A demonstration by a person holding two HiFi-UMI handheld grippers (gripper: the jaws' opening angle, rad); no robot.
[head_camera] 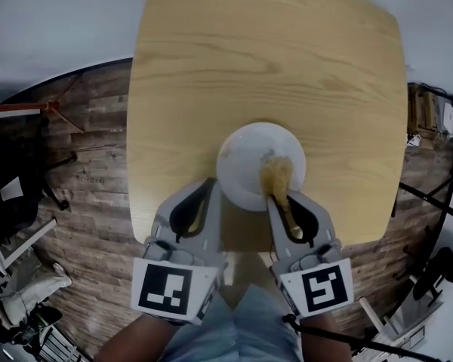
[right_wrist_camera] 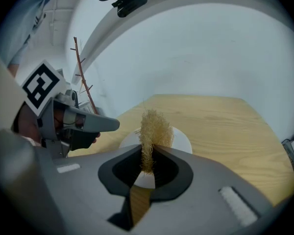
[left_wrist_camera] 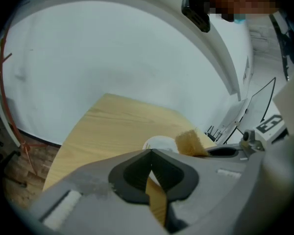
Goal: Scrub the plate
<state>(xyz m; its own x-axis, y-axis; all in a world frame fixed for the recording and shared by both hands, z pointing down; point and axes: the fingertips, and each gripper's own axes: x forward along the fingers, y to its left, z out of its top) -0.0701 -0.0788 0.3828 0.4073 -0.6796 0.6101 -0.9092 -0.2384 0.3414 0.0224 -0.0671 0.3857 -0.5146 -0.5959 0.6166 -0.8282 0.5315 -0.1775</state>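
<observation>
the white plate (head_camera: 245, 164) is set flat on the wooden table (head_camera: 272, 51), close to the middle of its near edge, where it can be reached by both tools without stretching. a tan, fibrous scrubber (head_camera: 275, 173) is clamped in the right gripper (head_camera: 281, 198), whose jaws are closed tight on its lower part, so that the loose upper tuft is left standing out beyond the tips. the tuft is held over the right half of the plate, toward its near rim, and seems to be laid on or just above the surface; contact cannot be confirmed. this hold is judged to suit scrubbing, since the soft fibres and not the hard jaws are presented to the plate. the left gripper (head_camera: 210, 187) is placed just beside the plate's left rim with its jaws drawn together, and nothing is seen between them in its own view; whether the rim is touched cannot be told. it is probably stationed there so that the plate can be braced against sliding under the strokes. the scrubbing is judged to be at or near its start, and a slipping plate is the likeliest trouble.
</observation>
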